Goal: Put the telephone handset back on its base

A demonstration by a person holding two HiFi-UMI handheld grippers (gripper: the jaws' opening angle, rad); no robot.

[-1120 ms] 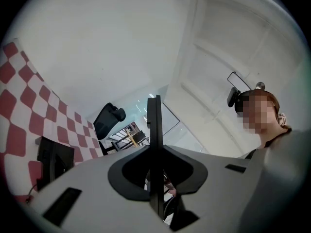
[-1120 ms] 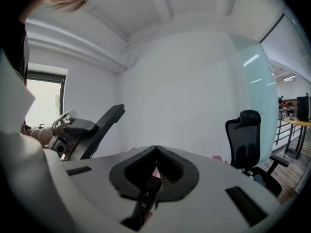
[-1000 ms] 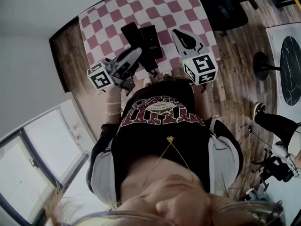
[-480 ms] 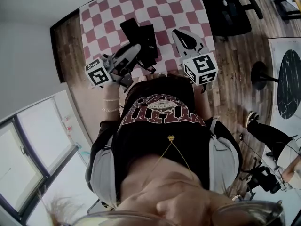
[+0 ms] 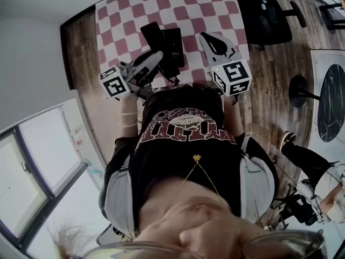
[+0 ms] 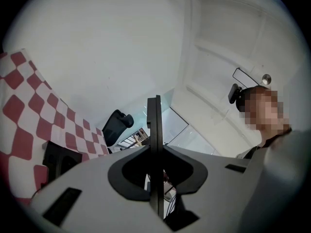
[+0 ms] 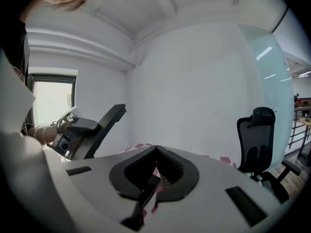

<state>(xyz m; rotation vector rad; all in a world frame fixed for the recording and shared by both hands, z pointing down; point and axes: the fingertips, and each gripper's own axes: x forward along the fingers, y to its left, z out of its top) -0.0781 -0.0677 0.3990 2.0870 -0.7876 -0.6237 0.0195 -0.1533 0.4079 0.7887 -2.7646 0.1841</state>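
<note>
The black telephone lies on the red-and-white checked tablecloth (image 5: 207,4): the base (image 5: 174,43) with the long handset (image 5: 152,35) lying slantwise on the cloth along its left side. My left gripper (image 5: 159,54) hangs over the table's near edge, its tip close to the phone's near left corner. Its jaws are pressed together with nothing between them (image 6: 154,102). A corner of the phone (image 6: 57,162) shows low on the left. My right gripper (image 5: 203,36) hovers just right of the base, also shut and empty (image 7: 154,148).
A black office chair (image 5: 264,9) stands on the wooden floor right of the table and also shows as the chair (image 7: 257,139). The person's body fills the lower head view. A white wall is beyond the table. A round black table (image 5: 330,93) is at far right.
The head view has drifted slightly. Both grippers hold nearly the same places by the phone, and the jaws stay as they were.
</note>
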